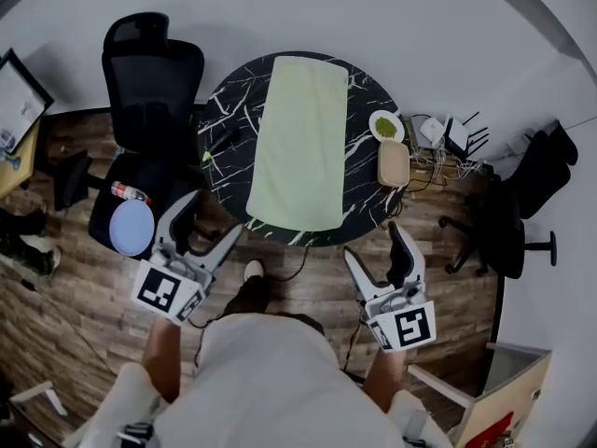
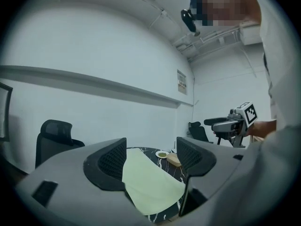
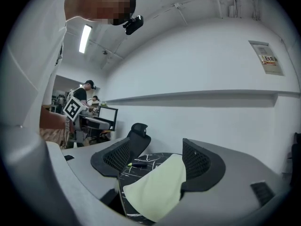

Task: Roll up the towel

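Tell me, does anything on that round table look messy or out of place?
Nothing much. The towel lies flat and fairly straight on the table, nothing spilled. The tan oval piece sits right at the rim, perhaps slightly over it.
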The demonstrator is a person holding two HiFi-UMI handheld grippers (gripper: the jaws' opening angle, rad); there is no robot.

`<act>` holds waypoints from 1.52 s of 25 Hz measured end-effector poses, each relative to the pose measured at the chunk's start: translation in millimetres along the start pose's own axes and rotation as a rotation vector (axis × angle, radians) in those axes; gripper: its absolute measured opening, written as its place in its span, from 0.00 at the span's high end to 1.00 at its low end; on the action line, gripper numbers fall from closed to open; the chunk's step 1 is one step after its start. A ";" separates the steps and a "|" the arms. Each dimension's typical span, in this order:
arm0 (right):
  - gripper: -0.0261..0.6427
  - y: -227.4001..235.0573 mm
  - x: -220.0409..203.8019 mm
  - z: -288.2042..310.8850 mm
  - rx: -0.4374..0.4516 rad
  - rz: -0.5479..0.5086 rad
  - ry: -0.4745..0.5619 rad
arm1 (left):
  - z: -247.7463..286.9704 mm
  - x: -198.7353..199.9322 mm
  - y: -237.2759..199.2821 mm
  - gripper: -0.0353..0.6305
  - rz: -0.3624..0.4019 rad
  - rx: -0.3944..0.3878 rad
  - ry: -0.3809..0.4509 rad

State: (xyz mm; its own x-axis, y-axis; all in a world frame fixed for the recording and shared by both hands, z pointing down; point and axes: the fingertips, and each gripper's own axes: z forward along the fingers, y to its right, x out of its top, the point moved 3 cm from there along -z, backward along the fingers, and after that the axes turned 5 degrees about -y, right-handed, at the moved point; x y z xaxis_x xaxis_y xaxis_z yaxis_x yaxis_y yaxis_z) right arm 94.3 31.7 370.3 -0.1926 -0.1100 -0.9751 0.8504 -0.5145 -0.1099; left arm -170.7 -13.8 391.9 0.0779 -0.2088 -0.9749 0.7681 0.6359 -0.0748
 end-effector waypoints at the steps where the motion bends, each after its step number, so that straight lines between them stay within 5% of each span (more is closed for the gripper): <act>1: 0.50 3.0 -1.3 10.5 -0.004 -0.008 -0.016 | 9.9 -1.9 -7.0 0.48 0.012 -0.014 -0.018; 12: 0.50 47.9 -50.6 71.8 0.081 -0.122 -0.232 | 83.7 -29.6 -17.1 0.48 -0.007 -0.046 -0.147; 15: 0.50 56.2 -80.3 78.3 0.161 -0.209 -0.343 | 94.6 -58.8 -12.7 0.48 0.014 -0.055 -0.253; 18: 0.50 53.0 -137.7 88.6 0.309 -0.362 -0.493 | 110.3 -110.5 -14.6 0.50 0.107 -0.102 -0.413; 20: 0.53 46.0 -186.2 91.9 0.414 -0.444 -0.599 | 120.1 -152.6 -12.9 0.77 0.174 -0.168 -0.517; 21: 0.56 42.5 -210.4 92.4 0.456 -0.463 -0.650 | 123.3 -174.2 -11.4 0.80 0.201 -0.203 -0.573; 26: 0.69 29.9 -296.6 96.7 0.572 -0.484 -0.825 | 133.3 -264.8 -9.3 0.78 0.381 -0.348 -0.882; 29: 0.73 22.3 -331.0 95.0 0.626 -0.521 -0.910 | 136.0 -301.8 -13.7 0.87 0.511 -0.392 -1.021; 33: 0.74 25.8 -357.8 98.9 0.620 -0.555 -0.986 | 138.5 -320.5 -15.5 0.86 0.629 -0.456 -1.100; 38: 0.75 29.4 -382.5 103.5 0.615 -0.564 -1.076 | 141.2 -335.0 -18.4 0.71 0.709 -0.526 -1.170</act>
State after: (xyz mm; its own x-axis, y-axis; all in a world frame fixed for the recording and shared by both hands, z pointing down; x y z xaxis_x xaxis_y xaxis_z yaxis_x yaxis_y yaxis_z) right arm 142.2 -29.3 759.9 -0.9620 -0.2180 -0.1645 0.2305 -0.9711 -0.0611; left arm -121.1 -60.4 749.5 0.9894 -0.0516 -0.1356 0.0548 0.9983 0.0205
